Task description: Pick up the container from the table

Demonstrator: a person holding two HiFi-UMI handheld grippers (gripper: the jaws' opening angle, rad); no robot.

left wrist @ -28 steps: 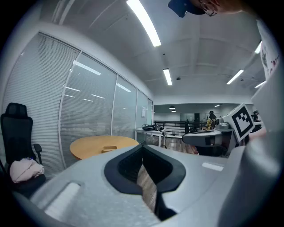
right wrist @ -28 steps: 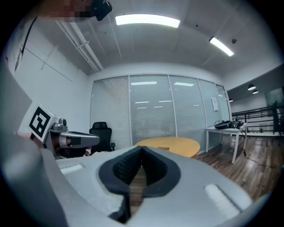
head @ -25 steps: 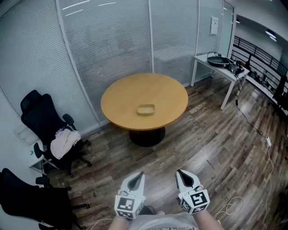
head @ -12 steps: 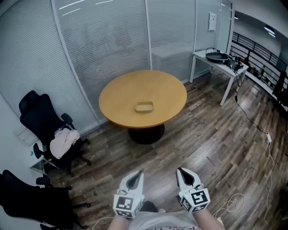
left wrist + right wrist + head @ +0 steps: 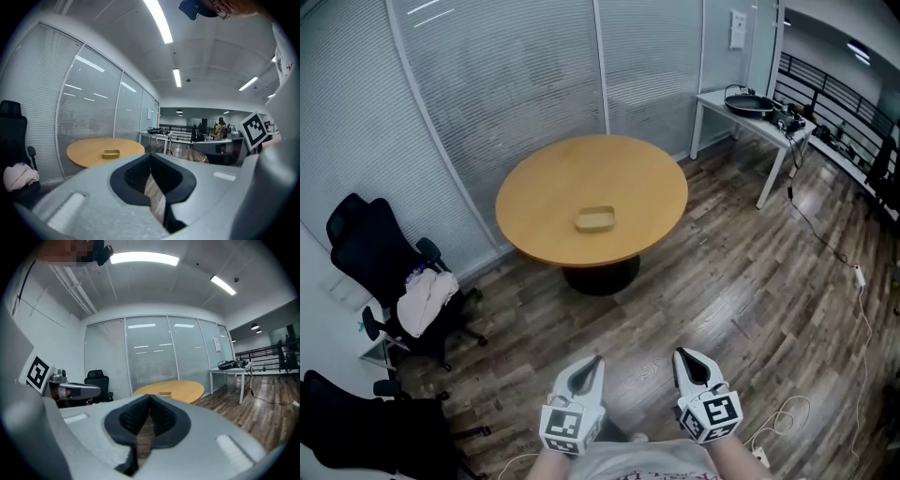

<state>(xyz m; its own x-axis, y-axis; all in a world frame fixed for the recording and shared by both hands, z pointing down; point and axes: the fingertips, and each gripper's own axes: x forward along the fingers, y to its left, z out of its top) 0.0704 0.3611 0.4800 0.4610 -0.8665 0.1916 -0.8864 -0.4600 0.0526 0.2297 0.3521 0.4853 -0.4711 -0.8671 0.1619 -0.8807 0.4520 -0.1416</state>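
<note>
A small tan container (image 5: 594, 219) lies near the middle of a round wooden table (image 5: 544, 197), far ahead of both grippers. My left gripper (image 5: 589, 362) and right gripper (image 5: 682, 357) are held low and close to the body, side by side over the wood floor, each shut with nothing in it. The left gripper view shows that gripper (image 5: 150, 154) with the container (image 5: 111, 153) small on the table (image 5: 86, 152) to the left. From the right gripper (image 5: 150, 397), the container (image 5: 165, 393) sits on the table (image 5: 185, 390) straight ahead.
A black office chair (image 5: 366, 239) with a pale cloth (image 5: 424, 300) stands left of the table, another black chair (image 5: 356, 427) nearer. Glass walls with blinds (image 5: 516, 84) lie behind. A white side table (image 5: 759, 127) stands at the back right. Cables (image 5: 860, 281) trail on the floor.
The head view has shifted a little: the table and chairs have slid left in the frame. Both grippers stay shut and in the same place.
</note>
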